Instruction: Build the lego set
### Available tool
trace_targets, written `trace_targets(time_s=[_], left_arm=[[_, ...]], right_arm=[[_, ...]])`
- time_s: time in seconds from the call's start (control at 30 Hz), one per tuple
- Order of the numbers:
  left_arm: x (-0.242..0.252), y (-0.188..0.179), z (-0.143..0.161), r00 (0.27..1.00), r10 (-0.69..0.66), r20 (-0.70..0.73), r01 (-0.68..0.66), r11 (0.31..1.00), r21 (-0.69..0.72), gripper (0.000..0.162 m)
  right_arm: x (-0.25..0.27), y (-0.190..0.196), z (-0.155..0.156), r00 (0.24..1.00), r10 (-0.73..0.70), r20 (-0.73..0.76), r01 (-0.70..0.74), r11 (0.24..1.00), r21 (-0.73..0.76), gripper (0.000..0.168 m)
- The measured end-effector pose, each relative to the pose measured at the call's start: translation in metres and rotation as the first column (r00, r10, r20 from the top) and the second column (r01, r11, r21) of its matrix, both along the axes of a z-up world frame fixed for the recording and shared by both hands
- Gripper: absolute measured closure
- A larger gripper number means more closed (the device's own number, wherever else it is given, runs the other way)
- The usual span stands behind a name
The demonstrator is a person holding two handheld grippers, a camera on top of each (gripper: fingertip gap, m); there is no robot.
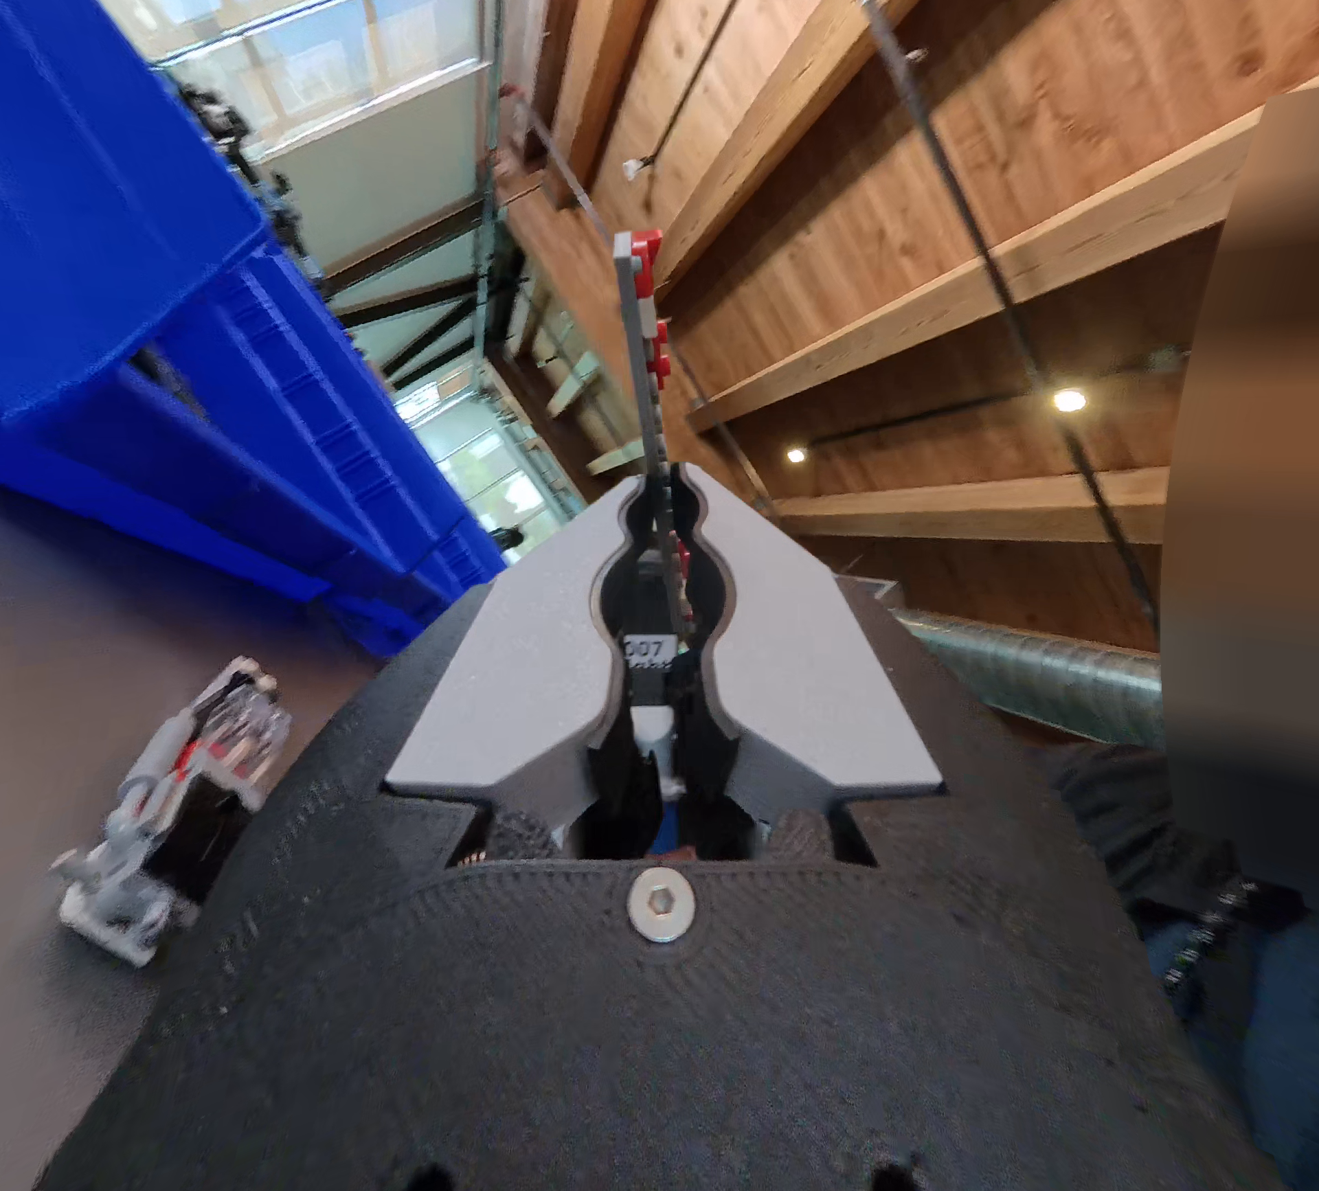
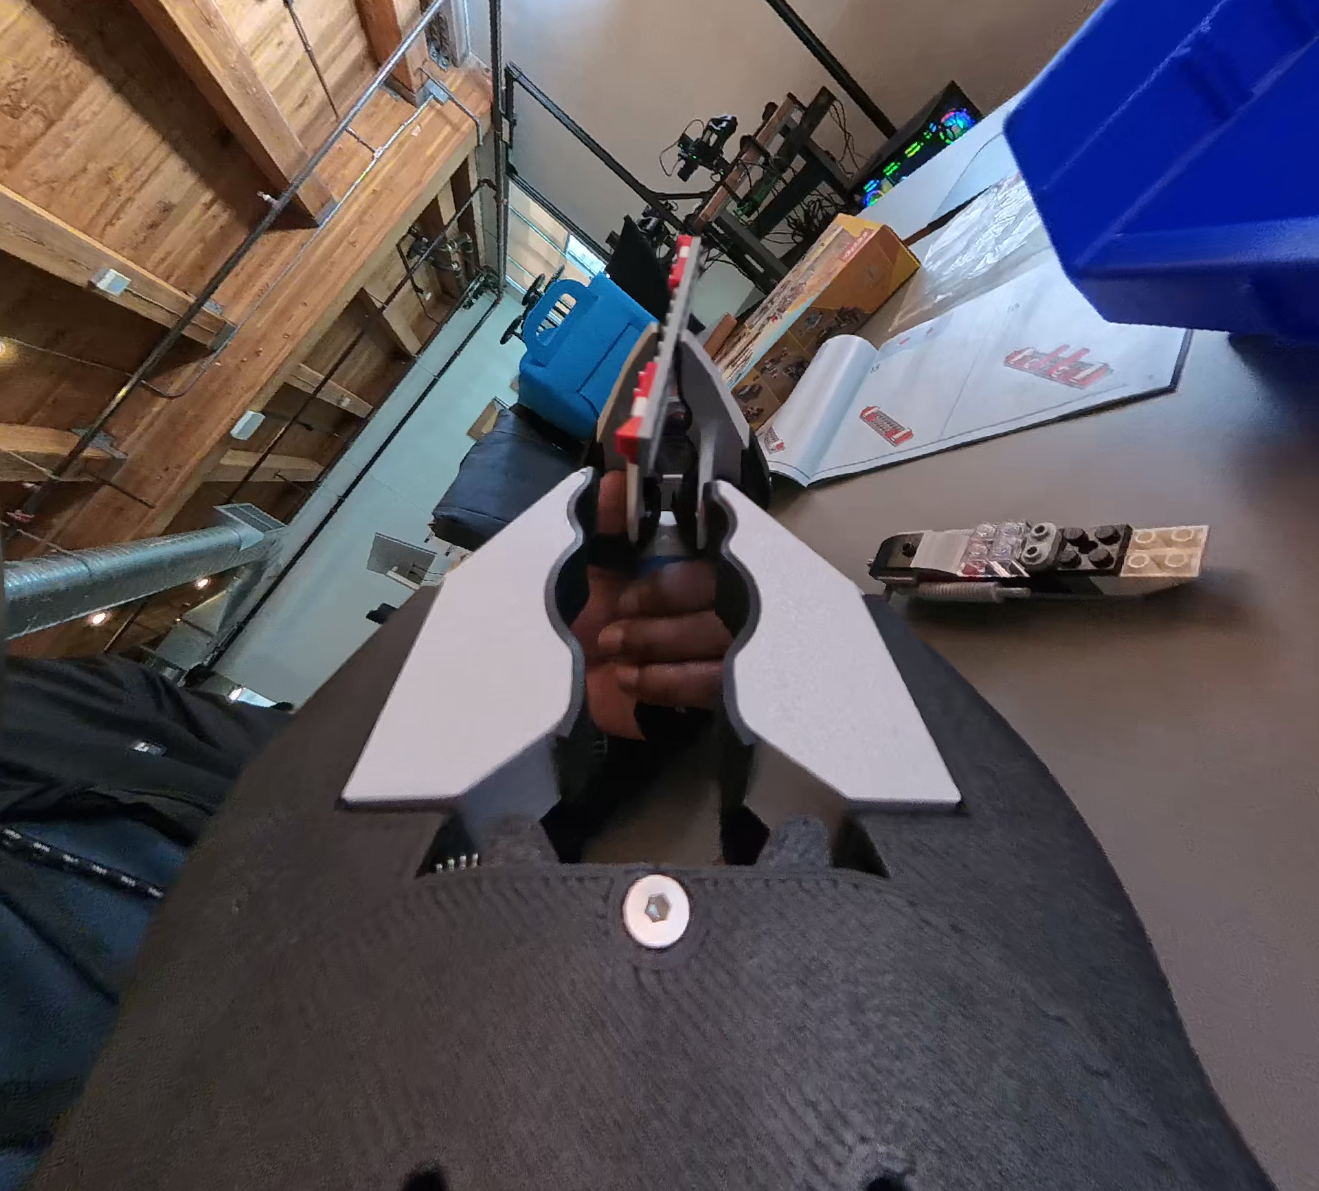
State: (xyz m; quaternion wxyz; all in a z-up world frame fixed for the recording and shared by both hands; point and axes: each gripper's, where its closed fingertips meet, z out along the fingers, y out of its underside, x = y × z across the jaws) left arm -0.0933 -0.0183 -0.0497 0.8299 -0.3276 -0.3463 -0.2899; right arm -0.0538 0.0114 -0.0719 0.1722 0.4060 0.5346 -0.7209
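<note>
My left gripper (image 1: 660, 487) is shut on a long grey Lego plate (image 1: 637, 357) with red bricks along one side. The plate sticks out past the fingertips, edge-on, held in the air. In the right wrist view the left gripper (image 2: 674, 347) faces me, held by a hand (image 2: 653, 643), with the same plate (image 2: 664, 372) in it. My right gripper (image 2: 649, 486) is open, its tips on either side of the plate's near end, not closed on it. A partly built black, grey and clear Lego assembly (image 2: 1042, 557) lies on the dark table (image 2: 1070, 728); it also shows in the left wrist view (image 1: 171, 807).
A blue plastic bin (image 2: 1178, 122) stands at the table's far side, also in the left wrist view (image 1: 178, 336). An open instruction booklet (image 2: 999, 386) and the yellow set box (image 2: 821, 293) lie behind the assembly. A person's dark sleeve (image 2: 107, 750) is at the left. My right fingertips sit around 6 centimeters from my left ones.
</note>
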Motion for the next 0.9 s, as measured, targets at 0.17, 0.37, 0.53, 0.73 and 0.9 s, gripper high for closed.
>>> trace_targets(time_s=[0.17, 0.37, 0.53, 0.73, 0.9], left_arm=[[0.01, -0.008, 0.017, 0.997, -0.041, -0.073, 0.05, 0.991, 0.128, 0.158], [0.022, -0.015, 0.03, 0.986, -0.055, -0.157, 0.087, 0.975, 0.204, 0.157], [0.03, -0.015, 0.035, 0.977, -0.061, -0.206, 0.108, 0.969, 0.223, 0.158], [0.035, -0.015, 0.038, 0.968, -0.061, -0.243, 0.115, 0.969, 0.217, 0.157], [0.038, -0.015, 0.04, 0.958, -0.068, -0.277, 0.123, 0.975, 0.185, 0.157]], right_arm=[[0.005, -0.006, 0.02, 0.996, -0.002, -0.085, -0.001, 0.999, -0.034, 0.145], [0.018, -0.015, 0.039, 0.979, 0.002, -0.202, -0.001, 1.0, 0.004, 0.149], [0.025, -0.022, 0.044, 0.963, 0.001, -0.268, 0.012, 0.999, 0.047, 0.154], [0.027, -0.022, 0.048, 0.956, -0.013, -0.293, 0.028, 0.998, 0.047, 0.158], [0.028, -0.02, 0.05, 0.957, -0.02, -0.29, 0.029, 0.999, 0.027, 0.159]])
